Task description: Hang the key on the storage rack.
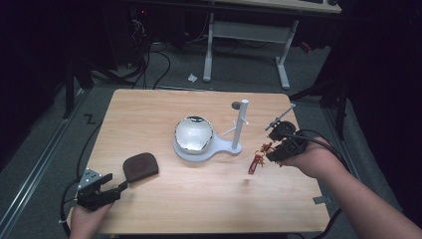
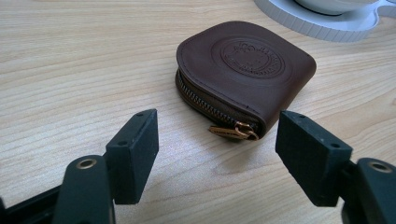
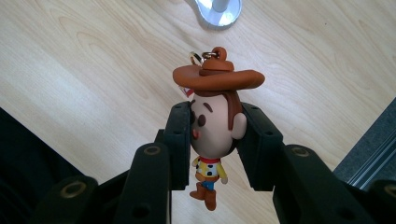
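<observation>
The right gripper [image 3: 215,135] has its jaws clamped on the head of a little cowboy figure keychain [image 3: 212,123], pads pressing each side of the face, brown hat above the jaws and the small body dangling below. From the high view that gripper [image 1: 284,145] hangs in the air over the right side of the table [image 1: 149,209], a red tag [image 1: 256,163] swinging beneath it. Just beyond stands the white post [image 1: 241,122] with its side pegs, rising from a white base that also carries a shiny round bowl [image 1: 193,133]. So the carry looks under way; the likely next move is bringing the keychain's small metal ring [image 3: 196,58] onto a peg, which calls for a careful line-up, since the ring is tiny and the charm swings freely.

Over on the near left edge, the left gripper [image 2: 217,149] rests with jaws spread wide, gripping nothing, aimed at the brown zip pouch [image 2: 245,70] lying flat just ahead.
</observation>
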